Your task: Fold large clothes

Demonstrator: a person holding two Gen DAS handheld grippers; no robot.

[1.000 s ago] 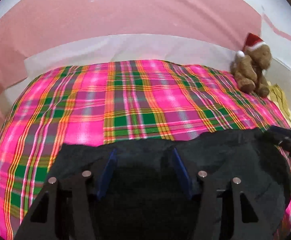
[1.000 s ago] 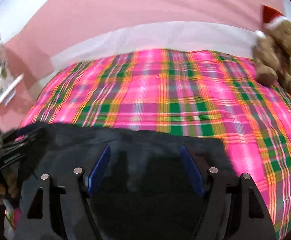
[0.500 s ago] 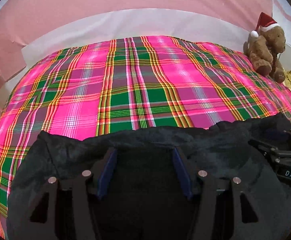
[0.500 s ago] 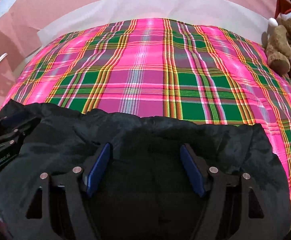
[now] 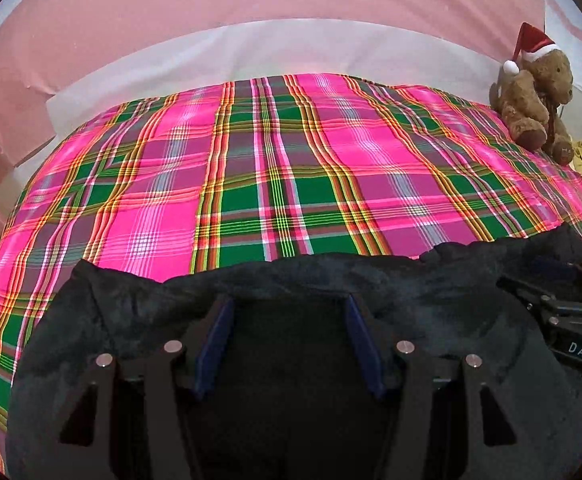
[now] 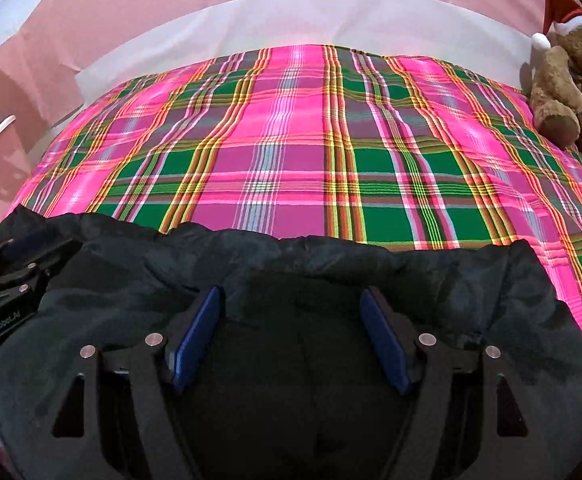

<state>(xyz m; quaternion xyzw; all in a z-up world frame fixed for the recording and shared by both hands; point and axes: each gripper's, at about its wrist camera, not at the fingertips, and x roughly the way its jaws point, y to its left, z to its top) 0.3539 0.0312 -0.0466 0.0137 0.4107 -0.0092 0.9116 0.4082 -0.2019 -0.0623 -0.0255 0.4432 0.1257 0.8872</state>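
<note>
Dark clothing (image 5: 123,312), a black fleecy garment, lies bunched along the near edge of a bed covered by a pink and green plaid blanket (image 5: 291,184), with a brown teddy bear (image 5: 539,96) in a red Santa hat sitting at the far right corner. Left claw (image 5: 287,340) and right claw (image 6: 291,336) both stand with their blue pads spread apart over the dark fabric, which fills the gap between them. Whether either one grips the cloth I cannot tell.
</note>
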